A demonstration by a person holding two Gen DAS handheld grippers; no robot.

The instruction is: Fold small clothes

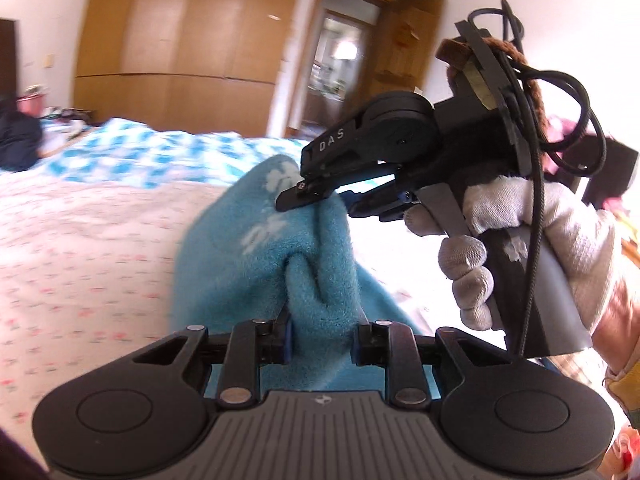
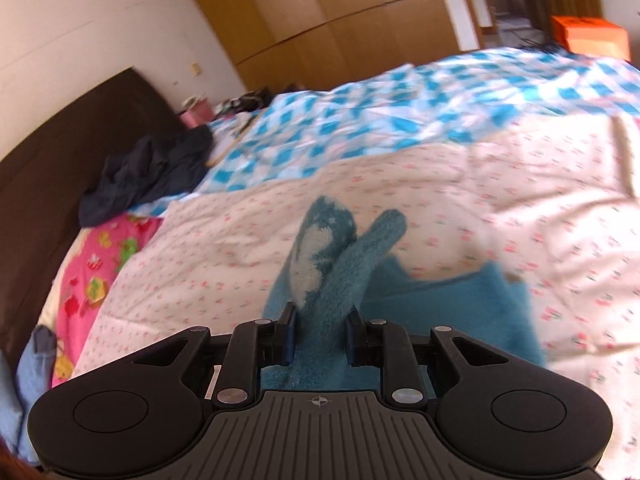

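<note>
Currently cloth [image 1: 256,248] held above bed [image 1: 80,240]. Left tool [image 1: 322,336] clenched on bunched fold; right tool [image 1: 316,200] clenched on far edge. Judged soft, light, limp, fuzzy: grip corners, expect sag.

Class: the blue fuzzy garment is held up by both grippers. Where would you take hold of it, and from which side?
Grip the blue garment at its bunched upper folds, approaching from above: the left gripper and right gripper already pinch there, while the rest hangs limp towards the bed.
</note>
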